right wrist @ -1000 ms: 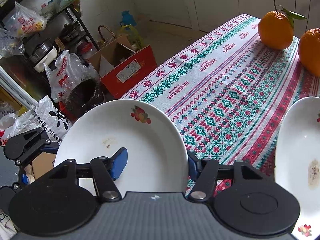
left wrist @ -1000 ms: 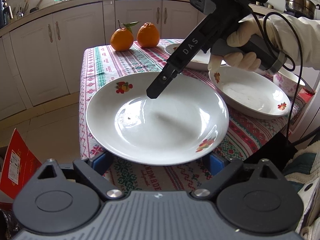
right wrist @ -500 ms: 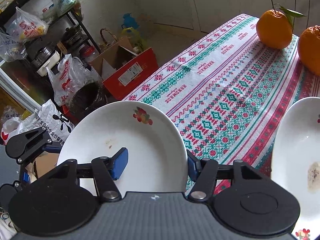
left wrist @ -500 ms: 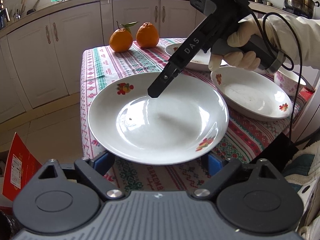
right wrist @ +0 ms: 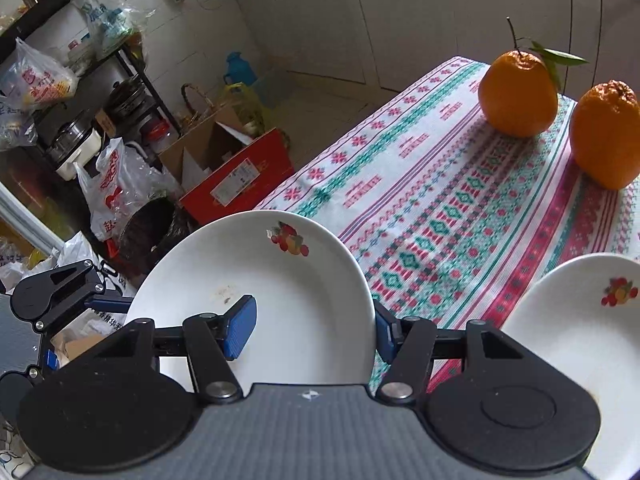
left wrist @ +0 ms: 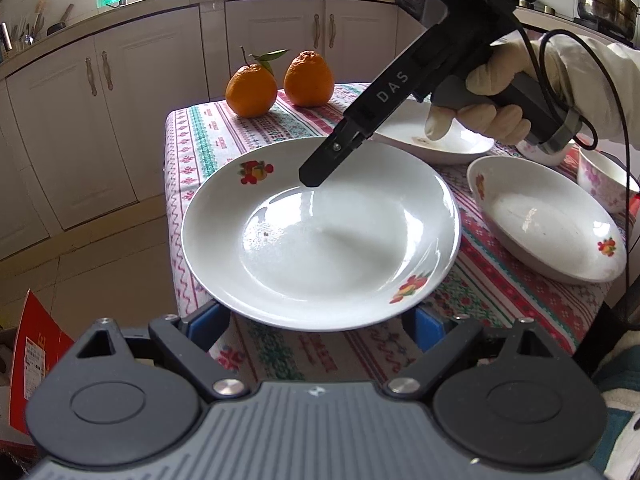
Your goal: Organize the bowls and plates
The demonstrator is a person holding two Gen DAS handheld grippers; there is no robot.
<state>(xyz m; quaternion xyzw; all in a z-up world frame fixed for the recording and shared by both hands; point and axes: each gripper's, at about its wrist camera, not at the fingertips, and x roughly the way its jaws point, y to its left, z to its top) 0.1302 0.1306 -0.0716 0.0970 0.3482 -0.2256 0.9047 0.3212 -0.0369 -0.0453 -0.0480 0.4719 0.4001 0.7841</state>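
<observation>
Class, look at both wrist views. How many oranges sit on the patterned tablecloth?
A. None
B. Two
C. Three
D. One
B: two oranges stand side by side on the tablecloth, one with a stem and leaf, the other without.

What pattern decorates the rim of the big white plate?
Small red-and-orange fruit motifs on the big white plate, clearest in the left wrist view.
</observation>
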